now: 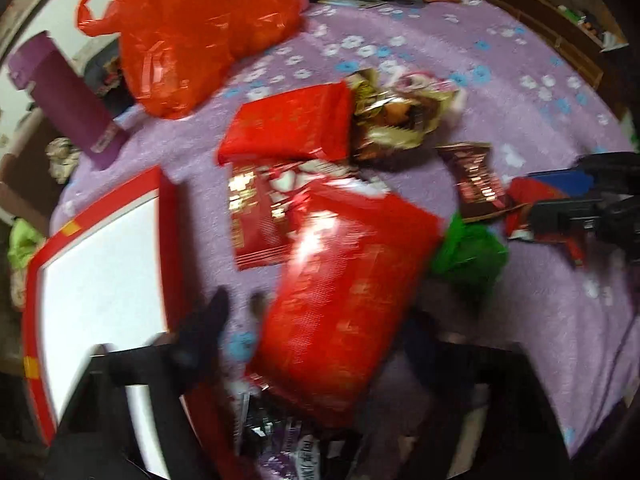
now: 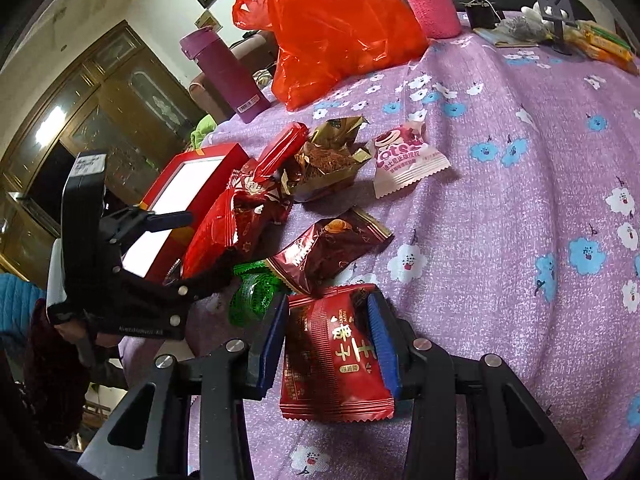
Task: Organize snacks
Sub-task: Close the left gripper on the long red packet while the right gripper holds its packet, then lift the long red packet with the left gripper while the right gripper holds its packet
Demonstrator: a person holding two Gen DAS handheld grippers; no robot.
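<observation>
**While both tongs are in the snack pile: where everything sits**

Since the left wrist view is smeared with blur, take it loosely. The left gripper (image 1: 316, 320) has its jaws partway apart around a big red packet (image 1: 344, 300). I can't tell if the pads actually bite it; a sliver of the purple flowered tablecloth (image 1: 520, 80) shows between one finger (image 1: 212, 316) and the wrapper. A red box (image 1: 164, 208) with a white inside lies at the left edge of the tabletop, just beside that finger. More red packets and a gold wrapper (image 1: 384, 120) are heaped mid-table. An orange-red plastic bag (image 1: 188, 36) and a purple bottle (image 1: 68, 96) stand toward the far left corner.

Over on the right wrist view it's sharp. The right gripper (image 2: 329, 320) is clamped narrow on a small red snack packet (image 2: 332, 372), blue pads (image 2: 384, 340) pressing both its sides near the front edge of the tabletop. Just beyond it lie a brown packet (image 2: 328, 252) and a green one (image 2: 252, 296), touching each other. A white-and-pink packet (image 2: 404, 156) lies beside the gold wrapper, closer to the middle. A pink flask (image 2: 432, 12) stands at the far edge beside the bag.
</observation>
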